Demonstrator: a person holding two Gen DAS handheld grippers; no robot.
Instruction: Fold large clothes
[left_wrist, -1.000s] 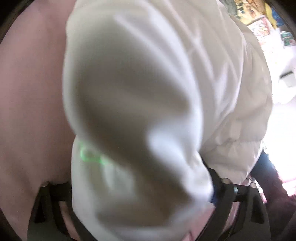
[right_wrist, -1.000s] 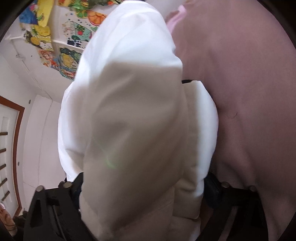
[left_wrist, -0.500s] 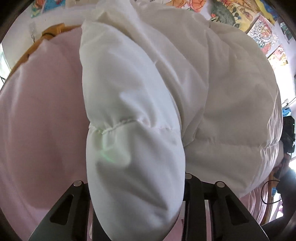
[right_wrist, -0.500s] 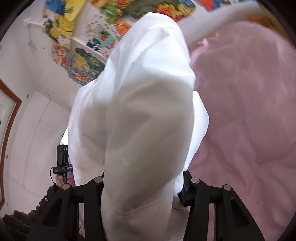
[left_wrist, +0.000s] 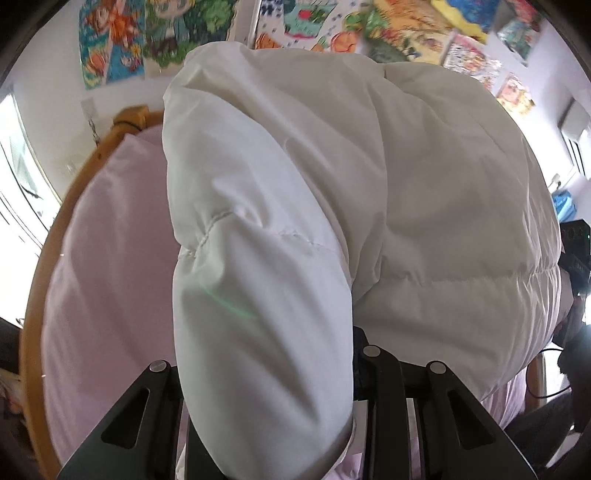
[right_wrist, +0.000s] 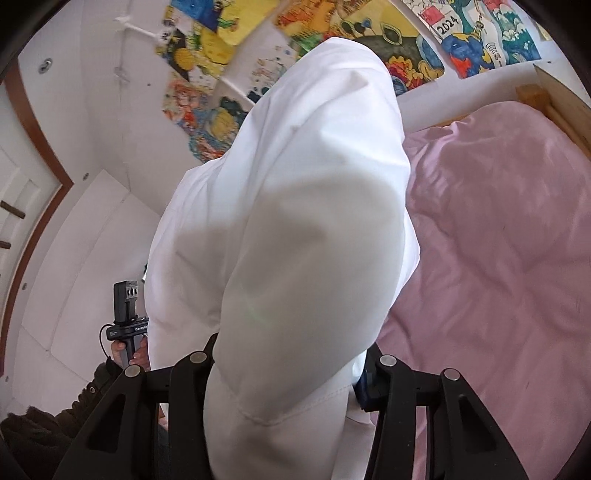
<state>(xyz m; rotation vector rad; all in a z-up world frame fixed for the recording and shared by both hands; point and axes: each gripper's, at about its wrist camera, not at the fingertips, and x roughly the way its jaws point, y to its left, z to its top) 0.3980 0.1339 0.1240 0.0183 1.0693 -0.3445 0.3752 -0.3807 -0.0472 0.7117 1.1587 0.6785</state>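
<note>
A white puffer jacket (left_wrist: 369, 206) hangs in the air above a bed with a pink sheet (left_wrist: 103, 280). My left gripper (left_wrist: 269, 398) is shut on one of its padded sleeves, which bulges out between the black fingers and hides the tips. My right gripper (right_wrist: 288, 387) is shut on another fold of the same jacket (right_wrist: 295, 221); the cloth covers its fingertips too. The left gripper's handle (right_wrist: 125, 314) shows past the jacket in the right wrist view. The right gripper's body (left_wrist: 576, 251) shows at the right edge of the left wrist view.
The pink bed (right_wrist: 498, 258) has a wooden frame (left_wrist: 40, 258) round it. Colourful drawings (right_wrist: 332, 44) cover the wall behind. A white door with a brown frame (right_wrist: 29, 206) is on the left of the right wrist view.
Both grippers have lifted the jacket higher and tilted up. The wall with drawings and the bed frame have come into view. Both grips hold.
</note>
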